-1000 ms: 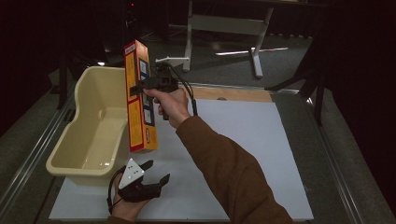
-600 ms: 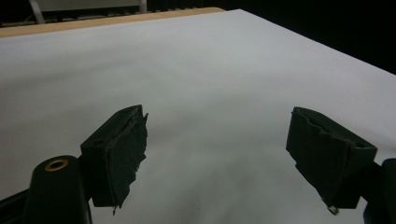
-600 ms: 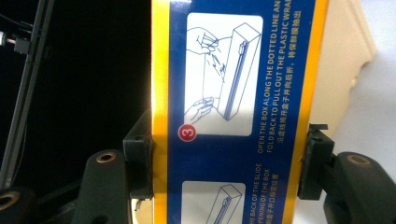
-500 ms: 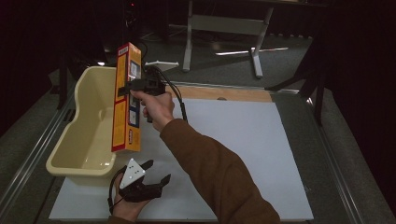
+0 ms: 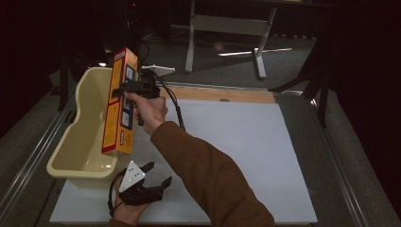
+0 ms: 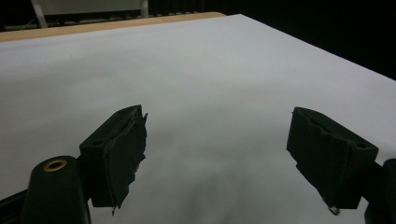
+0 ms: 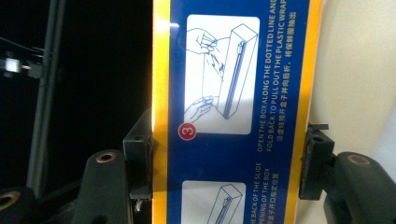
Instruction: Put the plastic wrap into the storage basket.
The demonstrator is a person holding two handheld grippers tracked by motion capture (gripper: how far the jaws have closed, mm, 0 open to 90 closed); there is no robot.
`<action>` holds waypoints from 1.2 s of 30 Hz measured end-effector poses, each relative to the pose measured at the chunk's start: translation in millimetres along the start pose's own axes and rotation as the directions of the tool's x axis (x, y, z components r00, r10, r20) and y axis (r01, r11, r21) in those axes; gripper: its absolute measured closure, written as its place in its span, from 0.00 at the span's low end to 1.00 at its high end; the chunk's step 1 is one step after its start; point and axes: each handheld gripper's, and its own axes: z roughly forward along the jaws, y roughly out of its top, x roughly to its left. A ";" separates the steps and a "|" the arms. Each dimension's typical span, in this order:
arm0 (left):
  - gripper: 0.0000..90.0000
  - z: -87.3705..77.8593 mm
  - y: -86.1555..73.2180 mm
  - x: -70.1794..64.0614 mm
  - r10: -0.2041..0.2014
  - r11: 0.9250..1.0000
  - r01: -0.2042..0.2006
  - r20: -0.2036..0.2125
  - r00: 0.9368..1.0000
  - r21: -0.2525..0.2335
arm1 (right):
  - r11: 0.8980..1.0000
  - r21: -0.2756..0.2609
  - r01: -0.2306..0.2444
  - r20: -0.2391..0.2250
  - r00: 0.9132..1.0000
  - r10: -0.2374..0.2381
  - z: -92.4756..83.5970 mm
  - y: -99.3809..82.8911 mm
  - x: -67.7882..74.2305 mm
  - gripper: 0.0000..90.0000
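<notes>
Over tub [image 5: 78, 142] (cream): right tool [image 5: 124, 88] clamps box [image 5: 119, 106].

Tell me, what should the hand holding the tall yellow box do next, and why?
Probably lower it a little. The right hand-held gripper is shut on the yellow box, which hangs upright over the cream tub, its bottom end near the tub's inside. Easing it down before letting go would likely keep it from dropping or tipping. The left hand-held gripper rests open on the white sheet.
</notes>
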 end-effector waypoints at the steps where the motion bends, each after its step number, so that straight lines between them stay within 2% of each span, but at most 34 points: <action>1: 0.22 0.0 0.0 0.0 0.000 1.000 0.000 0.000 1.000 0.000 | 1.000 -0.001 -0.009 -0.014 1.000 0.009 0.3 -0.4 0.5 0.43; 6: 0.22 -0.2 -0.1 -0.7 0.000 1.000 0.000 -0.001 1.000 0.000 | 0.999 -0.024 -0.033 -0.043 0.999 0.032 3.3 -1.1 2.4 0.43; 17: 0.22 -5.5 -0.6 1.7 -0.007 1.000 0.007 -0.003 1.000 -0.013 | 0.993 -0.068 -0.101 -0.074 0.993 0.096 27.6 -11.9 -3.0 0.43; 28: 0.22 -4.9 -0.6 0.1 -0.003 1.000 0.002 -0.002 1.000 -0.014 | 0.996 -0.065 -0.054 -0.053 0.997 0.050 39.4 -33.9 1.9 0.43; 31: 0.22 -4.7 -0.7 -0.5 -0.004 1.000 0.004 0.000 1.000 -0.013 | 0.996 -0.067 -0.052 -0.049 0.998 0.049 40.8 -38.0 0.2 0.43; 36: 0.22 -5.4 -0.7 -0.3 -0.003 1.000 0.003 0.000 1.000 -0.015 | 0.997 -0.071 -0.033 -0.016 0.999 0.032 45.7 -42.0 -5.9 0.43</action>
